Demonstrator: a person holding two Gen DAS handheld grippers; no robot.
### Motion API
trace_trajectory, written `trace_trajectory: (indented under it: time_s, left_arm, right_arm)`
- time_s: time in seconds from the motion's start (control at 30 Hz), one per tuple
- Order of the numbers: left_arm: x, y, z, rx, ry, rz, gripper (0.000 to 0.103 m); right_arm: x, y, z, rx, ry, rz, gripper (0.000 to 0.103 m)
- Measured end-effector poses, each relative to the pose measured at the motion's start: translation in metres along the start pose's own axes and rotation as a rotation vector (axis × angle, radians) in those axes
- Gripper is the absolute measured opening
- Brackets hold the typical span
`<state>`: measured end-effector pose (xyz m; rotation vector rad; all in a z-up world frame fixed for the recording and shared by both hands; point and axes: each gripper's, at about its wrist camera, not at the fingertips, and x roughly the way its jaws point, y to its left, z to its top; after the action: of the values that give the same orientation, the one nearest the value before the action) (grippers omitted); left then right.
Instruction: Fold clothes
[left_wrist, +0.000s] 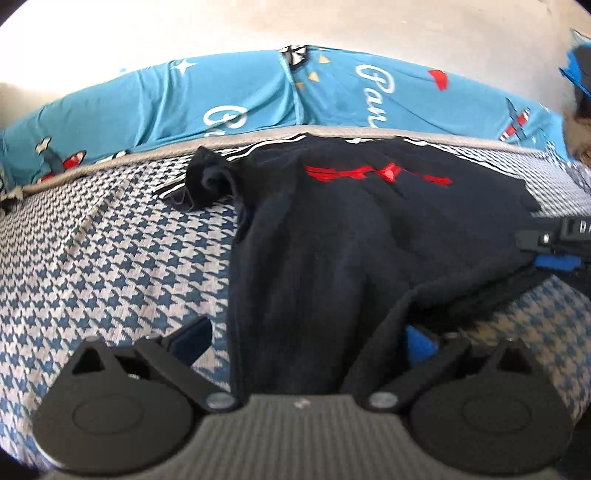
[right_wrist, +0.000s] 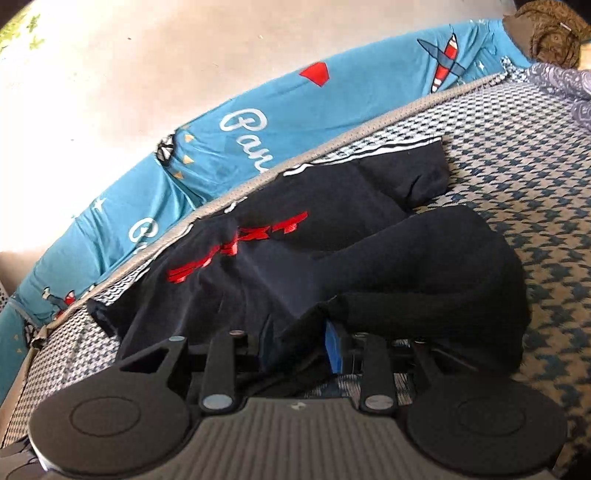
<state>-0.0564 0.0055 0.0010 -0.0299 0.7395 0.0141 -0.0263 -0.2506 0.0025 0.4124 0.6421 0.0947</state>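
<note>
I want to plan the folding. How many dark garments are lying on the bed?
1. A dark T-shirt with a red print lies on the houndstooth bed cover, near the blue sheet. Both the left gripper and the right gripper hold its hem. Folds could hide another.

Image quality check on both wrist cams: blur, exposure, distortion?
Left wrist: strong fisheye bending of the bed edge, floor overexposed, dark shirt slightly soft. Right wrist: same barrel distortion, floor washed out, red print smeared, shirt folds crushed to near black.
</note>
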Motion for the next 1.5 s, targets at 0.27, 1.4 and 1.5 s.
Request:
trace_trajectory:
  time_s: [0.27,1.4,1.5]
  left_arm:
    - [0.019,0.026,0.011,-0.165,0.032,-0.039,0.103]
    - [0.032,0.050,0.025,-0.300,0.026,0.000,0.103]
    - [0.031,0.051,0.025,-0.299,0.025,-0.001,0.103]
  right_arm:
    - [0.026,0.002,0.001,-0.052,-0.008,-0.042,0.030]
    - [-0.002,0.074,-0.065,-0.835,0.032,-0.119,0.032]
    - [-0.002,0.075,-0.064,-0.831,0.014,-0.123,0.032]
